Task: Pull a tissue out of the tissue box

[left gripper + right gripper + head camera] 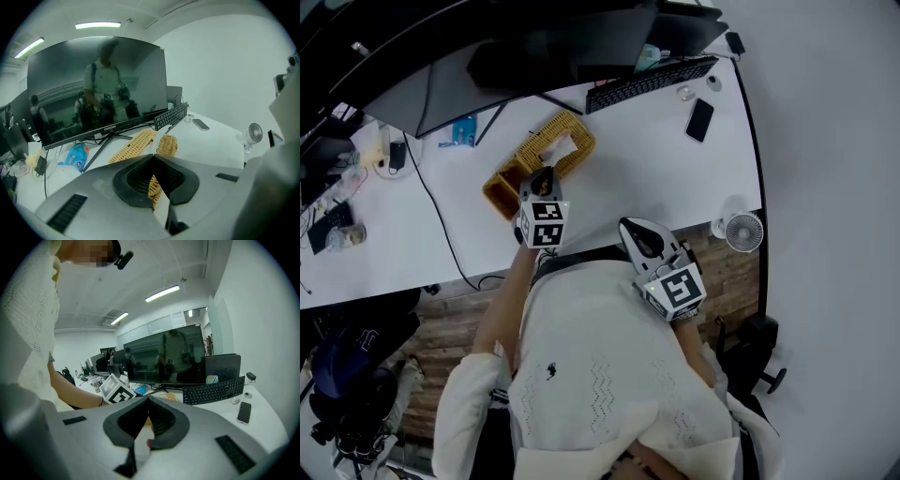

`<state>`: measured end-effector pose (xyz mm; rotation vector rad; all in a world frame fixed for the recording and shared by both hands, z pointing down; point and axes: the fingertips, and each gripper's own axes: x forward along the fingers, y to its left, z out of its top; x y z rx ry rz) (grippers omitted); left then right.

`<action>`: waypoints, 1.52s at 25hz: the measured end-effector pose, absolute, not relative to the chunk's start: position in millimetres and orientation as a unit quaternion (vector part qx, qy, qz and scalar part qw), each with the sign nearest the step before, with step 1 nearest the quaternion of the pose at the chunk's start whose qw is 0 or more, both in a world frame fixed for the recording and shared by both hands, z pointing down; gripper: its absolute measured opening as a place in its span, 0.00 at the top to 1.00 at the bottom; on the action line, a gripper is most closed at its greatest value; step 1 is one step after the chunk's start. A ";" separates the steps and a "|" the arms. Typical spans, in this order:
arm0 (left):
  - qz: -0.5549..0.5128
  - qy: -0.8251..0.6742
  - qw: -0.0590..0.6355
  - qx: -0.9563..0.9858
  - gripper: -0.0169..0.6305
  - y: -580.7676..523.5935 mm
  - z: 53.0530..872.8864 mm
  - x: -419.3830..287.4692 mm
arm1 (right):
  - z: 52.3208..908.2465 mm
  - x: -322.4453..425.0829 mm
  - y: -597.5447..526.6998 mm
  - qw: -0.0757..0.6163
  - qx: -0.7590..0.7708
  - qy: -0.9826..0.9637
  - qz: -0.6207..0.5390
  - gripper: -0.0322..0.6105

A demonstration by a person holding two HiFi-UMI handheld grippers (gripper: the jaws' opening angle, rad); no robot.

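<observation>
Tissue box [517,174] set on the white desk [656,164], just beyond the tip of the left gripper [545,176], jaws closed and empty, right gripper [634,228] held well back, jaws also closed, box seen as tan wicker, oblong, 1 white tissue [559,148] raised from its top.

Your white table [656,178] carries a black keyboard [652,82] at the far edge, before the dark monitor [544,47]. To its right you have a black phone [699,120], a small white fan [742,231] at the near right corner, and a blue packet [464,130] far left.
</observation>
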<state>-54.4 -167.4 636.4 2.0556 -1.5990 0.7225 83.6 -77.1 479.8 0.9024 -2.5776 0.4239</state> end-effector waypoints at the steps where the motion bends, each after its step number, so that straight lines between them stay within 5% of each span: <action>1: 0.260 -0.578 0.217 0.742 0.95 -167.6 635.4 -54.5 | 479.7 83.9 -77.1 0.188 0.321 -0.916 0.150 0.95; 38: 0.242 -0.597 0.207 0.737 0.95 -148.3 614.9 -46.8 | 476.0 87.7 -70.4 0.179 0.291 -0.930 0.136 0.95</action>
